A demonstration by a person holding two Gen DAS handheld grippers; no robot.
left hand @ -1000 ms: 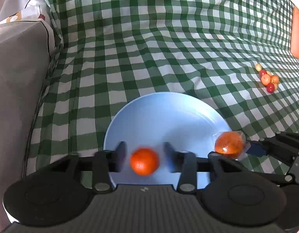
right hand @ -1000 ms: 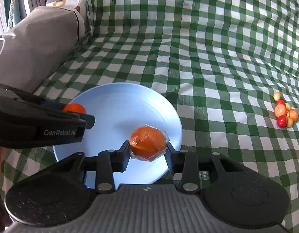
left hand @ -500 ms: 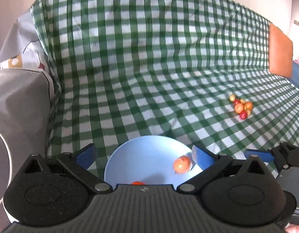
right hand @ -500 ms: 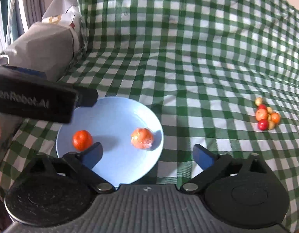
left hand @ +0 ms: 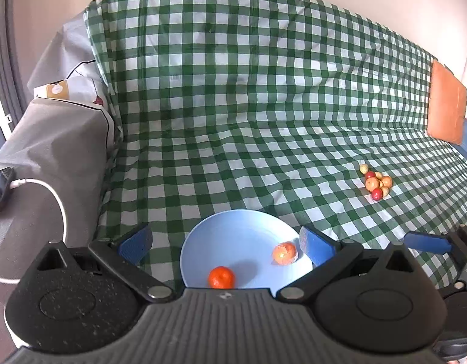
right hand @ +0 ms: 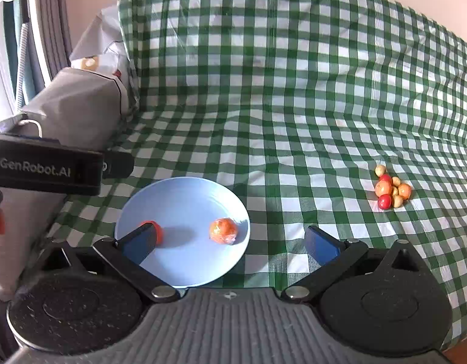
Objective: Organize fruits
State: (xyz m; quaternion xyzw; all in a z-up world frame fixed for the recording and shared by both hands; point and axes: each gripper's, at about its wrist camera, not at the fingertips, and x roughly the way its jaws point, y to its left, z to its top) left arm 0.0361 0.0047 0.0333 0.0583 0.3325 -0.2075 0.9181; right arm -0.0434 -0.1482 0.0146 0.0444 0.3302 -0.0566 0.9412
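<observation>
Since a second ago I've let go of both fruits and pulled back: my left gripper (left hand: 225,244) and right gripper (right hand: 230,242) now hang spread wide with nothing between the pads, above the near edge of the blue plate (right hand: 184,191). The bare orange (left hand: 221,277) sits on the plate's near left, the plastic-wrapped orange (right hand: 223,230) on its right, well apart. In the right view a pad covers most of the bare orange. Far right on the checked cloth (left hand: 248,121) lies a cluster of small fruits (right hand: 391,190); I can't tell their kinds.
</observation>
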